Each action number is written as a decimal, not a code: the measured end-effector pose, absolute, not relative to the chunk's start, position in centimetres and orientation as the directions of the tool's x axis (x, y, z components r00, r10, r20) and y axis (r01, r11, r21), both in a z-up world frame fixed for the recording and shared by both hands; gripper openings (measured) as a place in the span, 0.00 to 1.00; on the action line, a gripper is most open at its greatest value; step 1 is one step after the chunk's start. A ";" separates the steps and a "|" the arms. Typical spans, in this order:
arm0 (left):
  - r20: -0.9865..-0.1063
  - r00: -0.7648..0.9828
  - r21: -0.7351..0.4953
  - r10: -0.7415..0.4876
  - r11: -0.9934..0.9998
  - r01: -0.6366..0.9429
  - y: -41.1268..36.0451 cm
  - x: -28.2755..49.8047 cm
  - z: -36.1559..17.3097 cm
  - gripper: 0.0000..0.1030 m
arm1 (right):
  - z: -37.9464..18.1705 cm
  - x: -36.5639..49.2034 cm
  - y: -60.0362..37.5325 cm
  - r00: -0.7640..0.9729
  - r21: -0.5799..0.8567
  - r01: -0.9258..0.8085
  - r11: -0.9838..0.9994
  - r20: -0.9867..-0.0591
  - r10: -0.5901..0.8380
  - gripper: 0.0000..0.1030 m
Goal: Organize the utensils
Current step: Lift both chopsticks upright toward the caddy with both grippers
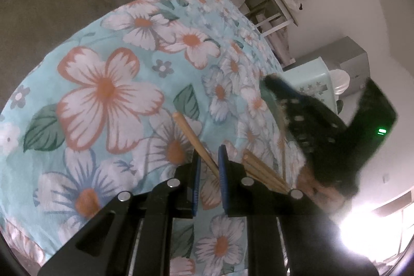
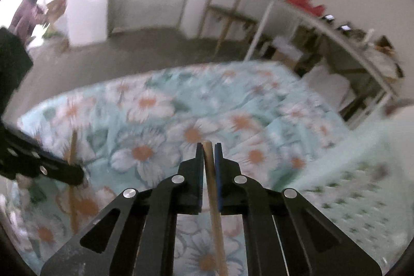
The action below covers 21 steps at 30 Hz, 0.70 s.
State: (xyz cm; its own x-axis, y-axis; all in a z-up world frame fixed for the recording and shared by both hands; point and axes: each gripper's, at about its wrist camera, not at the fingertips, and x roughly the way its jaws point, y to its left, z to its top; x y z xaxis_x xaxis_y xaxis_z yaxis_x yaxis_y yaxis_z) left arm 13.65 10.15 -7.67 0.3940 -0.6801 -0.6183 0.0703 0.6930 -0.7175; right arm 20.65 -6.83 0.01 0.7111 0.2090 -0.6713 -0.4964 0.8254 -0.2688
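My left gripper (image 1: 209, 159) has a wooden chopstick (image 1: 191, 136) between its blue pads; the stick runs up and left over the floral cloth. The jaws stand slightly apart around it. Several more chopsticks (image 1: 264, 172) lie bundled just right of the left gripper. My right gripper (image 2: 208, 154) is shut on a single wooden chopstick (image 2: 213, 188) that runs lengthwise between its pads. The right gripper shows blurred at the right of the left wrist view (image 1: 323, 136). The left gripper shows at the left edge of the right wrist view (image 2: 51, 167), with a chopstick (image 2: 72, 159) across it.
A floral light-blue cloth (image 1: 108, 84) covers the table. A pale green perforated basket (image 2: 362, 185) stands at the right, also in the left wrist view (image 1: 310, 82). White shelving (image 2: 336, 43) and a concrete floor (image 2: 129, 51) lie beyond the table edge.
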 end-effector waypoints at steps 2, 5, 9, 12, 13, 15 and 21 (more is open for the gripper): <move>-0.616 0.411 -0.708 -0.672 0.701 0.084 10.0 13.5 -7.0 0.12 | 2.0 19.6 -7.8 0.757 -0.251 -0.446 0.859 -0.618 0.212 0.06; -0.603 0.447 -0.688 -0.661 0.714 0.128 9.7 13.2 -5.2 0.11 | 5.2 17.8 -9.8 0.825 -0.197 -0.357 0.913 -0.524 0.210 0.05; -0.566 0.495 -0.660 -0.659 0.722 0.207 9.0 12.7 -2.1 0.10 | 8.8 14.8 -13.4 0.889 -0.095 -0.249 0.964 -0.418 0.188 0.05; -0.522 0.528 -0.641 -0.670 0.716 0.276 8.3 12.3 0.7 0.08 | 10.6 12.7 -15.8 0.910 -0.024 -0.208 0.978 -0.372 0.184 0.04; -0.502 0.539 -0.634 -0.677 0.711 0.303 8.0 12.1 1.8 0.07 | 10.9 12.1 -16.5 0.915 -0.006 -0.196 0.981 -0.361 0.181 0.04; -0.474 0.551 -0.625 -0.687 0.703 0.340 7.5 12.0 3.3 0.05 | 11.5 11.0 -18.2 0.922 0.045 -0.176 0.983 -0.341 0.181 0.04; -0.385 0.576 -0.582 -0.721 0.674 0.455 5.9 11.8 8.4 0.05 | 12.0 8.3 -21.7 0.940 0.151 -0.117 0.982 -0.301 0.159 0.04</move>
